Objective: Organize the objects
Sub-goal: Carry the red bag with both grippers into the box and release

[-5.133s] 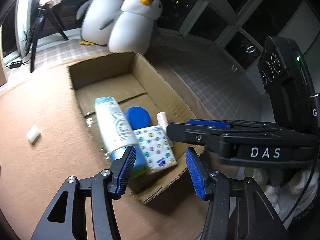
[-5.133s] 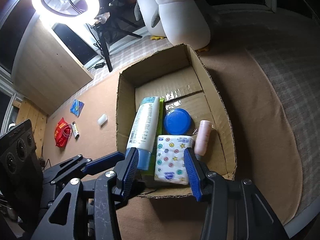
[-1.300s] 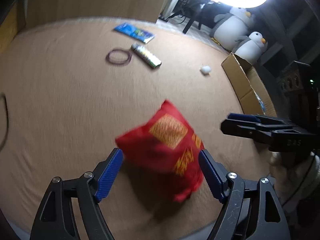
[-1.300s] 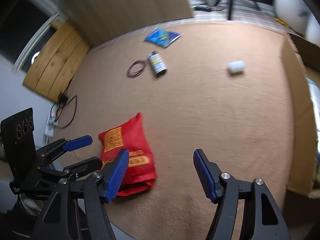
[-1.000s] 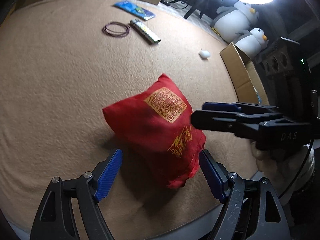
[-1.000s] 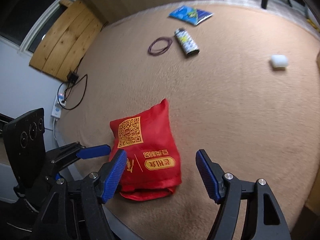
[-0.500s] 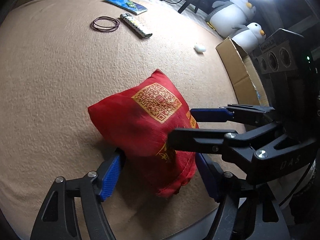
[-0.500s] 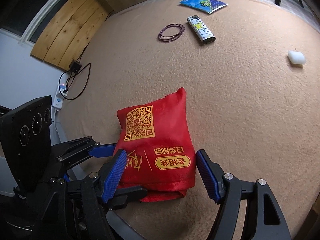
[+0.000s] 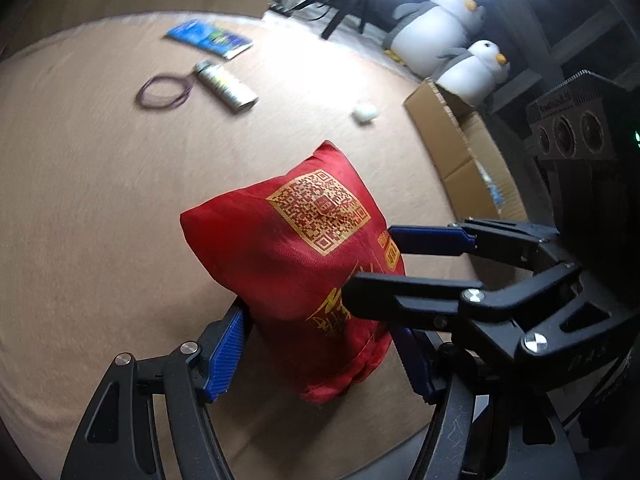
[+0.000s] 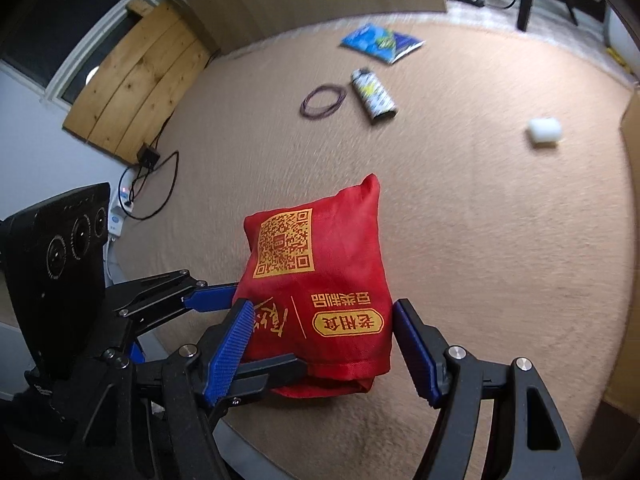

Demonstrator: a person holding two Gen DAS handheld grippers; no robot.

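A gold QR code is printed on the red bag (image 10: 320,292). Below it, upside down in the right wrist view, a gold oval label bearing the characters 老相食 is seen; the remaining characters cannot be read reliably.
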